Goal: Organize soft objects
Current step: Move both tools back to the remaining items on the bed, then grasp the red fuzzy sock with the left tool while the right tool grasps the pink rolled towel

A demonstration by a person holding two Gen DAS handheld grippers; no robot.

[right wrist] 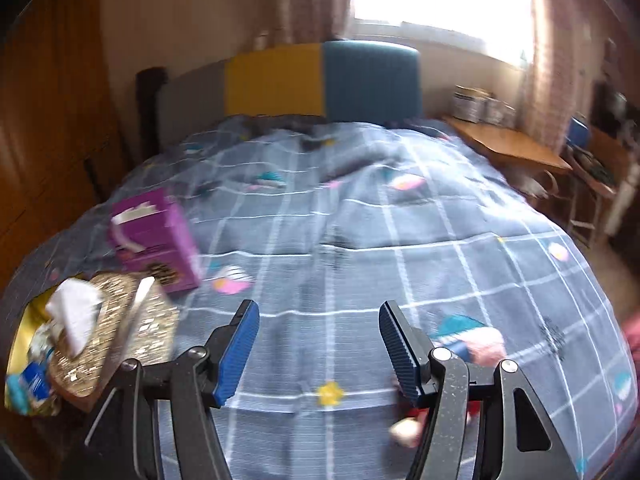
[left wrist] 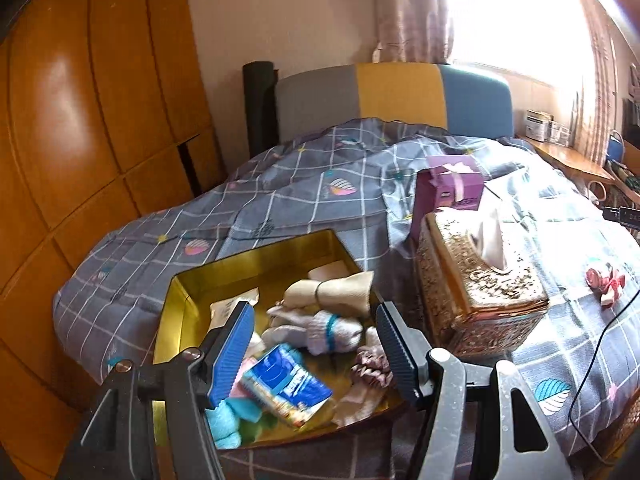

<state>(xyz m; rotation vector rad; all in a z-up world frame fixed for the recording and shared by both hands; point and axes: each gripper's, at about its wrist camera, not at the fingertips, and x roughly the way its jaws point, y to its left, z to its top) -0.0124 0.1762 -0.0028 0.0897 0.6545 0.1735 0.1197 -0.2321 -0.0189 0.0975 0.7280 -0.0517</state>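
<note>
Sunlit bed (right wrist: 360,240) is carrying a gold tray (left wrist: 256,256) gathering socks (left wrist: 320,330); left gripper (left wrist: 316,346) is hovering above, jaws apart, while right gripper (right wrist: 318,350), jaws apart and empty, is facing bare quilt.

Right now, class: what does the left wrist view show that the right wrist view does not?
Only the left wrist view shows inside the gold tray: rolled socks, a beige bundle, a scrunchie. Only the right wrist view shows open quilt under the right gripper. Both show the purple box, ornate tissue box, headboard, and open, empty jaws.
</note>
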